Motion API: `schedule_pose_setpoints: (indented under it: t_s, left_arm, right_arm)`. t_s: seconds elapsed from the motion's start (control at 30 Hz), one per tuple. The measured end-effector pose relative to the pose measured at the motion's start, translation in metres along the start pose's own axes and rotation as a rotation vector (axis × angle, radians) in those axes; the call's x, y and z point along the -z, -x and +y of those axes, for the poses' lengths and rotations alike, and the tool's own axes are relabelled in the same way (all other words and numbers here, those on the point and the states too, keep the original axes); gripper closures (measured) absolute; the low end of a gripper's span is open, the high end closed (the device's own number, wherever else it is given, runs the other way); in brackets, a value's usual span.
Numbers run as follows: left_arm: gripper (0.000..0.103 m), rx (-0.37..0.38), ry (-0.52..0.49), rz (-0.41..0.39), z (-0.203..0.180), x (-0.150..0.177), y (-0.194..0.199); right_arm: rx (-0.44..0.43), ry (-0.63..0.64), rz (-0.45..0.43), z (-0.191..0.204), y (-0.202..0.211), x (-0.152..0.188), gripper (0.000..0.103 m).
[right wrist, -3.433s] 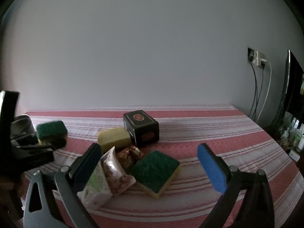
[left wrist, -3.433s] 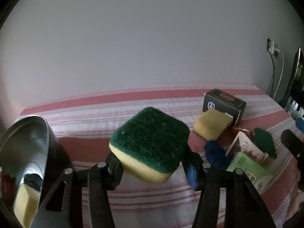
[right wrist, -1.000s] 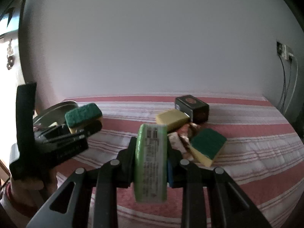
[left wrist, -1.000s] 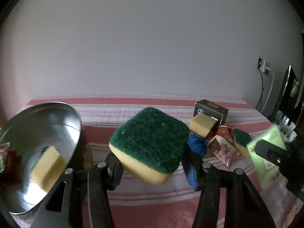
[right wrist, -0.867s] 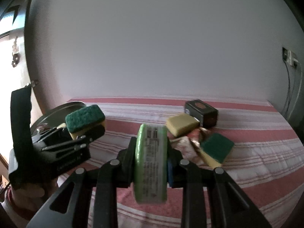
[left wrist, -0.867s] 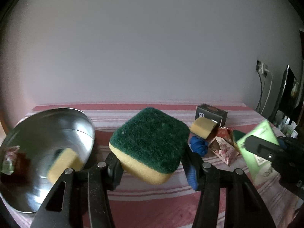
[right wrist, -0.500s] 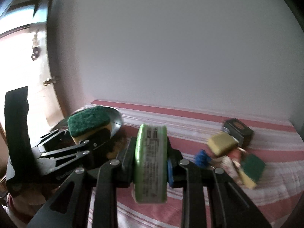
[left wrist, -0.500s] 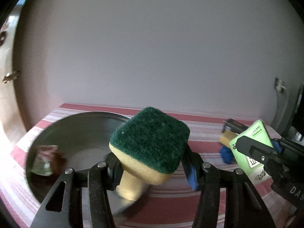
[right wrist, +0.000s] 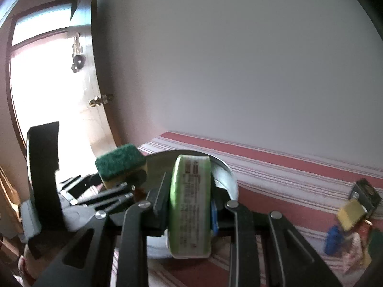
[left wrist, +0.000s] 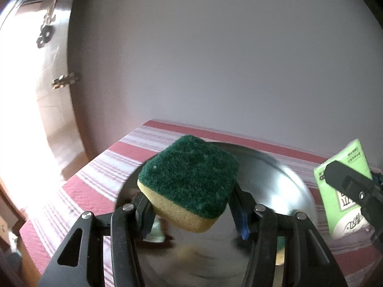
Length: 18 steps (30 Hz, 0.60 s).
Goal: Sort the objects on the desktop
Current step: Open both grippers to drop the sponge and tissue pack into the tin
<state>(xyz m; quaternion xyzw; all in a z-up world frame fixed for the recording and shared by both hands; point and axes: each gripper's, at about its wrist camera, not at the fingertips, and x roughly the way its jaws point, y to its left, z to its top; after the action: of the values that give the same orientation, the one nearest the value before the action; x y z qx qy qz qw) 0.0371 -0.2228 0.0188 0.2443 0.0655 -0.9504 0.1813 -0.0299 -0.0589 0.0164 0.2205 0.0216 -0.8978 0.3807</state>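
The left gripper (left wrist: 191,212), its fingers clamped on the sponge (left wrist: 189,181), hangs directly above the steel bowl (left wrist: 287,191), nearer than the right gripper (right wrist: 189,205) squeezing its green packet (right wrist: 190,205) just beside the rim.

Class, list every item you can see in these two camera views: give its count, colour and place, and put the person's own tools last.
Green-topped yellow sponge: one, held in the left claw over the bowl.
Green tissue pack: one, held in the right claw.
Round steel bowl: one, silver, on the cloth.
Red-and-white striped cloth: one, covering the table.
Small black box: one, far right.
Plain yellow sponge: one, against the box.
Left claw: black, shut.
Right claw: black, shut.
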Motion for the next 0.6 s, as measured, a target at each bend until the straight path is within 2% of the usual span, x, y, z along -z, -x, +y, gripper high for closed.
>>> schedule_pose_setpoints:
  t_s: [0.23,0.47,0.53,0.57,0.6]
  left_arm:
    - [0.047,-0.089,0.003,0.044,0.021,-0.002,-0.019]
    - [0.045,-0.171,-0.017,0.084,0.022,0.0,-0.033]
    - [0.043,-0.177,-0.017,0.098,0.022,0.001,-0.037]
    - [0.039,-0.179,-0.018,0.104,0.022,0.002,-0.039]
    - [0.036,-0.185,-0.023,0.112,0.021,0.003,-0.04]
  right_arm:
    - [-0.022,-0.055,0.038,0.001,-0.037,-0.003,0.077]
    - [-0.023,-0.078,0.075,0.0,-0.062,-0.003,0.076]
    - [-0.019,-0.067,0.07,0.001,-0.064,-0.002,0.073]
    - [-0.007,-0.058,0.06,0.001,-0.064,-0.001,0.067]
    - [0.004,-0.058,0.052,0.0,-0.063,0.0,0.057]
